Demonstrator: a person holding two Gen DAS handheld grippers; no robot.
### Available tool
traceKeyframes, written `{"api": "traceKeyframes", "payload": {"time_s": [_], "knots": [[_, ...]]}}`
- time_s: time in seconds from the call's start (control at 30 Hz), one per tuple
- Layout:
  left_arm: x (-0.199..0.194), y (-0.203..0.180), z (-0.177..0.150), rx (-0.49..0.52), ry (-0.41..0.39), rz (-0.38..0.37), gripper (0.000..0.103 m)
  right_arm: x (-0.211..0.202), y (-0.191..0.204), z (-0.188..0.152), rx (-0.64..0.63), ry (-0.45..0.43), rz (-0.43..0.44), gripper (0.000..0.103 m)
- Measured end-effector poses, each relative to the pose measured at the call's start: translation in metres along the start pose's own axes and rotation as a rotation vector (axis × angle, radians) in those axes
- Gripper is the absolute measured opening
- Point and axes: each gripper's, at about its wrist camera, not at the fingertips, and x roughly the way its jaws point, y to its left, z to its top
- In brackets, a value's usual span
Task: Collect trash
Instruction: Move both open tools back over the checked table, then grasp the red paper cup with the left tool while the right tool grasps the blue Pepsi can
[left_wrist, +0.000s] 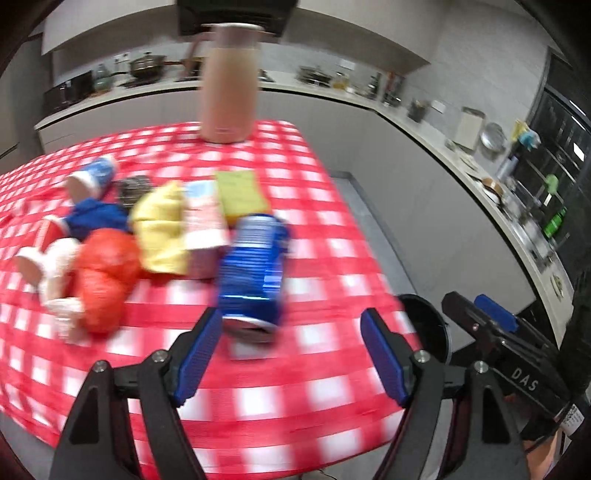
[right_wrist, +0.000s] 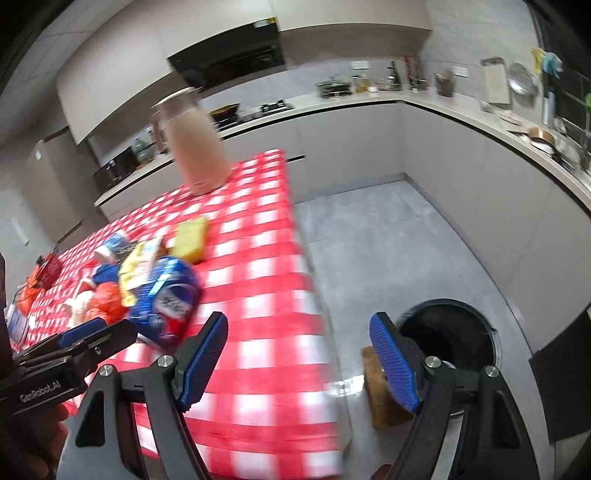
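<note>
On a table under a red-and-white checked cloth (left_wrist: 303, 221): a loose pile of trash, blurred in both views. Nearest the left gripper (left_wrist: 291, 354), a crushed blue can (left_wrist: 251, 266) lying on its side, open end just ahead of the left-hand pad, not touching either pad. Behind and beside the can, a pink-and-white carton (left_wrist: 203, 221), a crumpled yellow wrapper (left_wrist: 162, 229), a yellow sponge (left_wrist: 240, 194), an orange-red plastic bag (left_wrist: 103, 273), a blue crumpled piece (left_wrist: 98, 218), a blue-and-white paper cup (left_wrist: 94, 177) tipped over, plus white scraps at the pile's left edge, too smeared to identify. At the far end of the cloth, upright, a beige jug (left_wrist: 229, 85) with a handle.

Left gripper: fingers spread wide, nothing between the pads, only checked cloth showing in the gap. Right gripper (right_wrist: 299, 354): fingers likewise spread wide and empty, gap straddling the table's right edge, cloth under 1 pad and grey floor under the other.

On the floor just beside the table's corner, a black round bin (right_wrist: 484, 332), dark inside, contents not discernible; touching or just beside it, a brown block-like object (right_wrist: 380, 398), partly hidden by the right-hand pad.

Behind everything, a kitchen counter (right_wrist: 369, 98) crowded with pots and bottles.
</note>
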Motion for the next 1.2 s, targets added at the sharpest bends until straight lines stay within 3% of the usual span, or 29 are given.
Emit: {"api": "traceKeyframes", "payload": {"time_s": [0.3,0.57,0.87,1.2], "knots": [[-0.023,0.100,-0.003,-0.054,-0.024,0.063,0.079,0.025,0.106,-0.004,-0.052,0.006,0.048,0.081],[-0.035,0.167,-0.002,-0.071,-0.041,0.098,0.079,0.034,0.159,-0.015,-0.050,0.004,0.039,0.081],[-0.033,0.200,0.006,-0.090,-0.046,0.118,0.079,0.043,0.177,-0.013,-0.045,0.026,0.007,0.081],[-0.022,0.235,0.017,-0.154,-0.054,0.193,0.079,0.069,0.175,0.002,-0.065,0.033,-0.011,0.081]]}}
